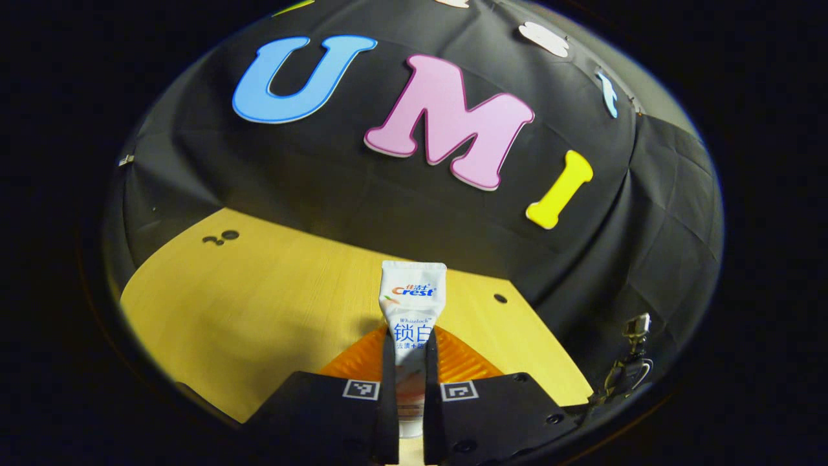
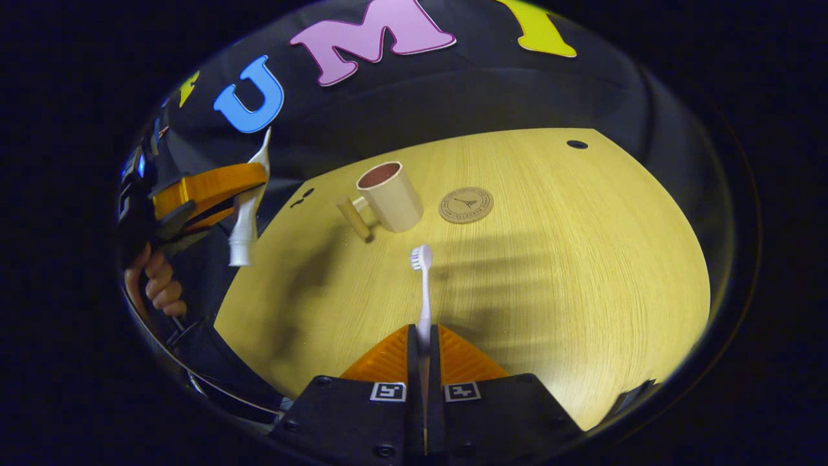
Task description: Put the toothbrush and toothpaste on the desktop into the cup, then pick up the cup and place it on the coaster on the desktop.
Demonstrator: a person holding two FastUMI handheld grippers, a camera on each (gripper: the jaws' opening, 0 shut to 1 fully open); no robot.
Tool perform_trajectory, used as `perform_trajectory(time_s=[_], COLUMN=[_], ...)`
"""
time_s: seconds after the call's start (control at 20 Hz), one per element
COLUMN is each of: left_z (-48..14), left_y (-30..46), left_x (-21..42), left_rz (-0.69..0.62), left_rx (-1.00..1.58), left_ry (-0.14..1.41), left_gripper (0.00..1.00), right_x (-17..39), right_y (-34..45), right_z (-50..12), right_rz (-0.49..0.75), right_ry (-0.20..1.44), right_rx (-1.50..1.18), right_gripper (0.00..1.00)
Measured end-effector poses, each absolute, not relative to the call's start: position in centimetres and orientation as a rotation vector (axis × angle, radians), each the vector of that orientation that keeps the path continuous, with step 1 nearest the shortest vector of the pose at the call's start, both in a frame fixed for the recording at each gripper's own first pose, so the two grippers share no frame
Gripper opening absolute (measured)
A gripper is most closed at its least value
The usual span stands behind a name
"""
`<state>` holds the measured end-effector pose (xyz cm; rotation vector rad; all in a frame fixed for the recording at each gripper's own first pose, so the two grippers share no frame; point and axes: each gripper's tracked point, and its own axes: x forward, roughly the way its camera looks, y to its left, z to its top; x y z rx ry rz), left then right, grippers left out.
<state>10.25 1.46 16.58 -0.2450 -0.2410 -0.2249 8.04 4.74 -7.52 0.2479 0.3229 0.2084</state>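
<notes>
My right tool (image 2: 424, 362) pinches the toothbrush (image 2: 423, 291), my left tool (image 1: 409, 382) the toothpaste (image 1: 412, 304); both are off the table (image 2: 550, 272); dropping both together could tip the cup (image 2: 391, 194) beside the coaster (image 2: 466, 204).

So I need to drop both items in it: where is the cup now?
In the right gripper view the cup stands upright on the desktop, just left of the coaster, beyond the toothbrush head.

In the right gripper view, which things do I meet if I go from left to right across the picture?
Hand → toothpaste in the left gripper → cup → toothbrush → coaster.
</notes>
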Motion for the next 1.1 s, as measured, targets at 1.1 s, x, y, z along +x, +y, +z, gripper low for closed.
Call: perform_trajectory(time_s=[1.1], left_z=[19.7], left_y=[-1.6], left_x=[27.5], left_rz=[-0.217], left_rx=[-0.233], left_ry=[-0.355], left_gripper=[0.2], right_x=[8.9], right_y=[2.0], right_z=[-0.2], right_rz=[0.238], right_ry=[0.156], right_rx=[0.429], right_gripper=[0.07])
